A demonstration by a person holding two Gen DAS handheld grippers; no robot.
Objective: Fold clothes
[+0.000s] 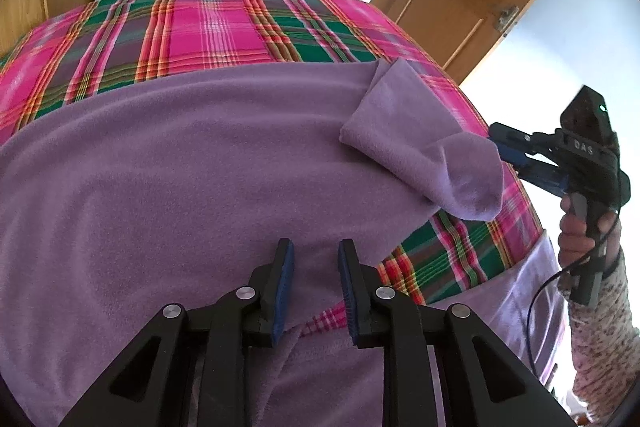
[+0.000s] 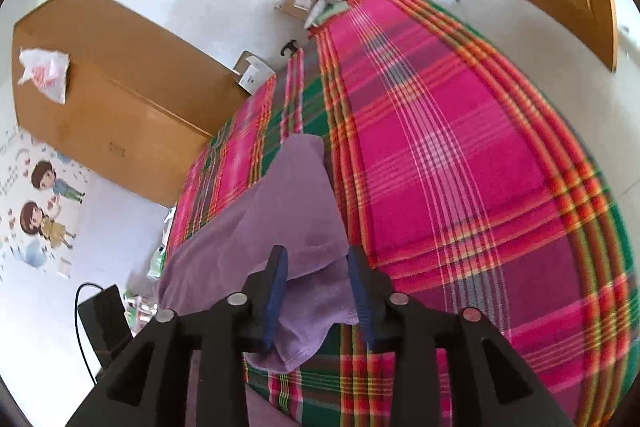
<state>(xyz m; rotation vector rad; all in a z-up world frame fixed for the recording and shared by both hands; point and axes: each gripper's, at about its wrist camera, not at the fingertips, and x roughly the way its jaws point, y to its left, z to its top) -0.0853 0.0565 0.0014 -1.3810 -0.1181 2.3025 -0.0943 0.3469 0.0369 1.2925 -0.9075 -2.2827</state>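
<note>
While the purple fleece garment (image 1: 192, 167) lies spread across the plaid bed cover (image 1: 208, 27), the left gripper (image 1: 316, 279) hovers over it, fingers parted and empty. The right gripper (image 2: 318, 291) seems released too, its fingers straddling the folded-over sleeve (image 1: 436, 159).

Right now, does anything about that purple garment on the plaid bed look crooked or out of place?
Yes. The purple fleece garment lies mostly flat on the plaid bedspread, but its sleeve is doubled back and bunched near the right gripper, with the cuff puffed up rather than flat. Part of the garment also hangs off the bed's edge.
</note>
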